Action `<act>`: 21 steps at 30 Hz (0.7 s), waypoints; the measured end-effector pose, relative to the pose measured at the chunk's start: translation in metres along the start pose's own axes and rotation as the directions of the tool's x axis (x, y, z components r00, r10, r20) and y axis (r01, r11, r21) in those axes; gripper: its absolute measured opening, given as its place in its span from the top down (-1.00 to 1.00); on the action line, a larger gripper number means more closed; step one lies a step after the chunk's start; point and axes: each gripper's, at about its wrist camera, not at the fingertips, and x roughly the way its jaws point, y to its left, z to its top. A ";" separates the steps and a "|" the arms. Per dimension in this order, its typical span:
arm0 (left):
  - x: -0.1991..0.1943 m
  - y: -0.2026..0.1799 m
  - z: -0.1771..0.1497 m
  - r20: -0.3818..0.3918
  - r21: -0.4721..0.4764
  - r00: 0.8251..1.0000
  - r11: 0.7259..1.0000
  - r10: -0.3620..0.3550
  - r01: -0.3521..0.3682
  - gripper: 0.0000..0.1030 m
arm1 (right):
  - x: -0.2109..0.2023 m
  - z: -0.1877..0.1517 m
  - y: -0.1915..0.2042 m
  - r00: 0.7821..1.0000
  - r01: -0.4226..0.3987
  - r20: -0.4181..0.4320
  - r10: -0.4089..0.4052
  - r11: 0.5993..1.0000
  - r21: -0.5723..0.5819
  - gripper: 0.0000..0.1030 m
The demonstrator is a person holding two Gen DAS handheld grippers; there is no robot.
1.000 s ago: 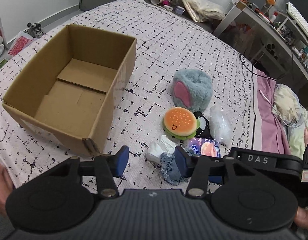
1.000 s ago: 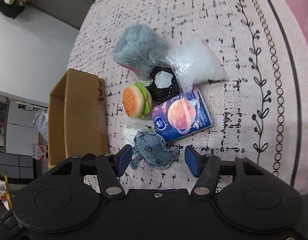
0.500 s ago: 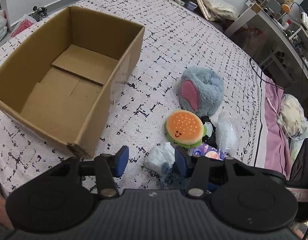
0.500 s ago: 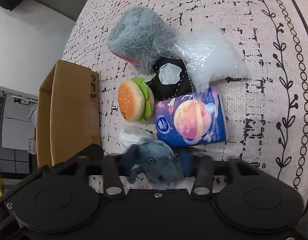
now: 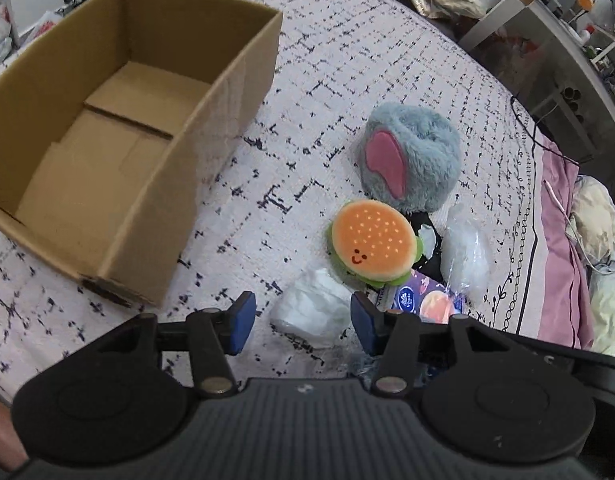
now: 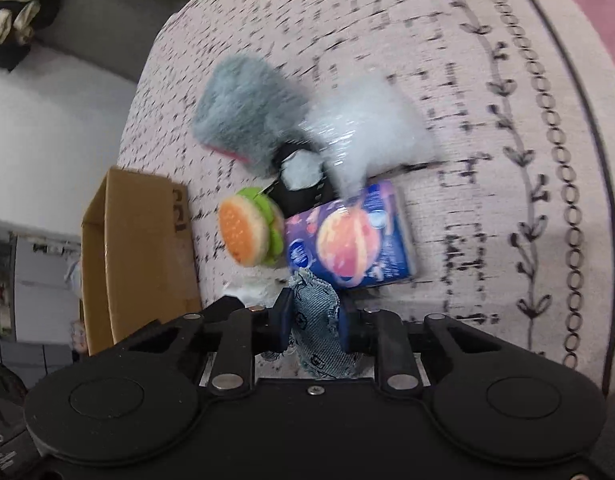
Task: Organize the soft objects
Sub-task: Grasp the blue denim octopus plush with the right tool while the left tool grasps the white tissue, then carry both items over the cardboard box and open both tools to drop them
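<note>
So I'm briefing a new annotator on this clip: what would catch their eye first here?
Probably the orange plush hamburger with a smiling face, lying on the patterned bedspread amid a cluster of soft things, just in front of the fluffy grey plush with a pink patch. To the left sits the open brown cardboard box, nothing inside. The right claw is shut on a small blue denim pouch.

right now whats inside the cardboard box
Nothing shows inside the cardboard box: the left wrist view sees only its bare floor flaps and inner walls. The near wall hides a strip of floor along its base, so that part cannot be checked.
</note>
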 end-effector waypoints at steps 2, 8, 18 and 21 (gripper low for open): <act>0.003 -0.003 0.000 0.000 0.002 1.000 1.000 0.001 -0.001 -0.01 | -0.005 0.001 -0.006 1.000 0.005 0.020 -0.006 1.000 0.030 0.57; 0.017 -0.015 -0.002 -0.017 0.040 1.000 0.999 0.012 -0.011 -0.04 | -0.011 0.003 -0.014 0.999 0.002 0.042 -0.005 0.998 0.059 0.57; 0.008 -0.011 -0.008 0.023 0.045 1.000 0.999 0.020 -0.021 0.11 | -0.005 0.001 0.002 0.998 -0.055 0.037 0.054 0.998 0.017 0.57; -0.006 -0.008 -0.005 0.041 0.037 0.999 0.999 0.021 -0.023 0.11 | -0.010 -0.002 0.005 0.993 -0.108 0.041 0.107 0.994 0.022 0.57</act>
